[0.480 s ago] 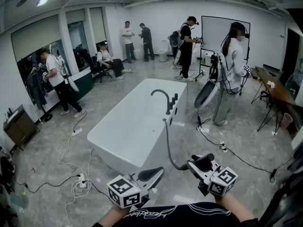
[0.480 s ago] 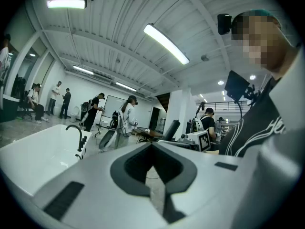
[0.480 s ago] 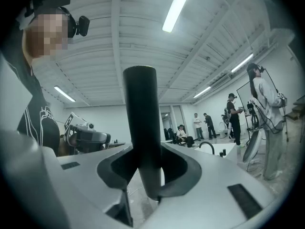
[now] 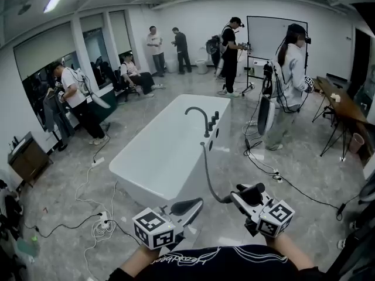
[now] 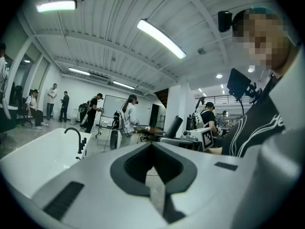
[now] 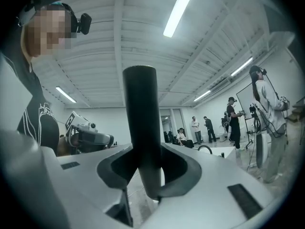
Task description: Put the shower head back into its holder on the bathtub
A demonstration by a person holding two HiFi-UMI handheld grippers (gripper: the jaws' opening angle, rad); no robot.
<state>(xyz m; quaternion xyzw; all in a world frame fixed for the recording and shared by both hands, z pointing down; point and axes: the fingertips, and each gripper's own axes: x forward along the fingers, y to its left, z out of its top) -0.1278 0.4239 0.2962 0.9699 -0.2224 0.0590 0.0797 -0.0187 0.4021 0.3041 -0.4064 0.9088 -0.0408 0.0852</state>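
Observation:
The white bathtub point(image 4: 152, 157) stands in the middle of the floor, with a black curved faucet point(image 4: 198, 117) and black fittings point(image 4: 212, 125) on its right rim. A dark hose point(image 4: 208, 174) runs from that rim down to the black shower head point(image 4: 253, 192). My right gripper point(image 4: 237, 196) is shut on the shower head, near the tub's close right corner. In the right gripper view its round black handle point(image 6: 140, 128) stands upright between the jaws. My left gripper point(image 4: 196, 204) hangs shut and empty at the tub's near end, with its jaws pressed together point(image 5: 153, 175).
Cables and a power strip point(image 4: 101, 221) lie on the floor left of the tub, and more cables point(image 4: 275, 177) on the right. A person point(image 4: 290, 81) with a dark oval object stands right of the tub. Several others stand behind. Tables point(image 4: 343, 107) line the right wall.
Both grippers keep their places and their grips. The person to the right of the tub has turned the dark oval object more edge-on.

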